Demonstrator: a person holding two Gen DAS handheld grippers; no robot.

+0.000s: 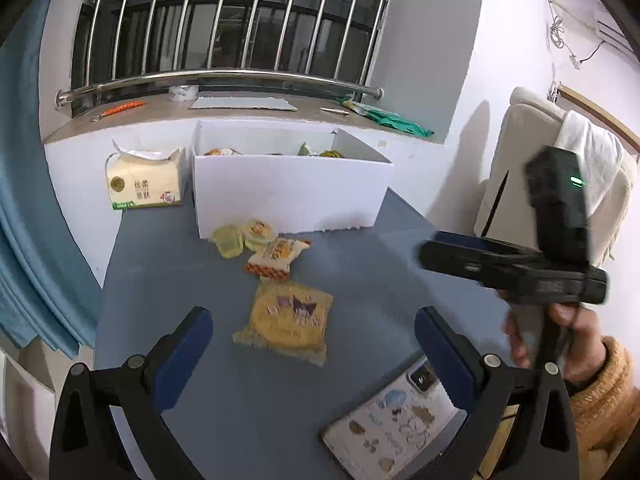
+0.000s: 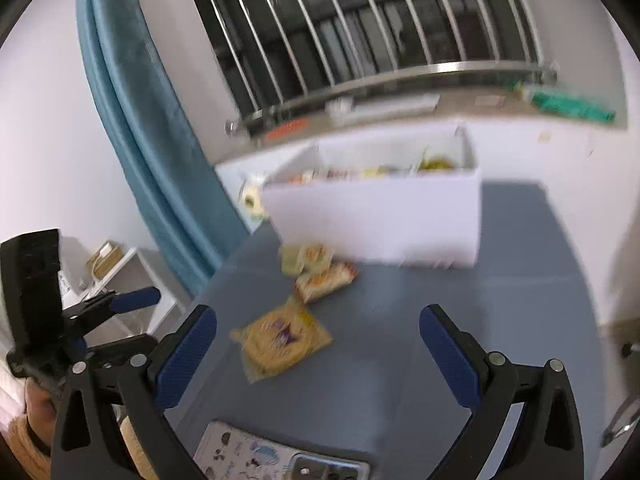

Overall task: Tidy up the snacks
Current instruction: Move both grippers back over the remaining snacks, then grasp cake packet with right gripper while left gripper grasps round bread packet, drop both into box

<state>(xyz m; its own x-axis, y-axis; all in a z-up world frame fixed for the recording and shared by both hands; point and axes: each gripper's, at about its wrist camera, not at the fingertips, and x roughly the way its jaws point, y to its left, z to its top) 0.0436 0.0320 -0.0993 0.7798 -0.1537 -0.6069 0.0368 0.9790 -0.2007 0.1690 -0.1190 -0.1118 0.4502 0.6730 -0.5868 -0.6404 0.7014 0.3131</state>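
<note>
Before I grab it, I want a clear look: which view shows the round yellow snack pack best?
Left wrist: the pack lies sharp and centred, purple cartoon print readable. The right wrist view shows the same pack whole but motion-blurred, its print smeared.

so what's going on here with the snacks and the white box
A person holds a claw in each hand over a grey table, sorting snacks into the white box, which already has some inside. Both the left claw and right claw are open and empty. Left on the table are a large yellow packet, a small orange-edged packet and two jelly cups by the box.
</note>
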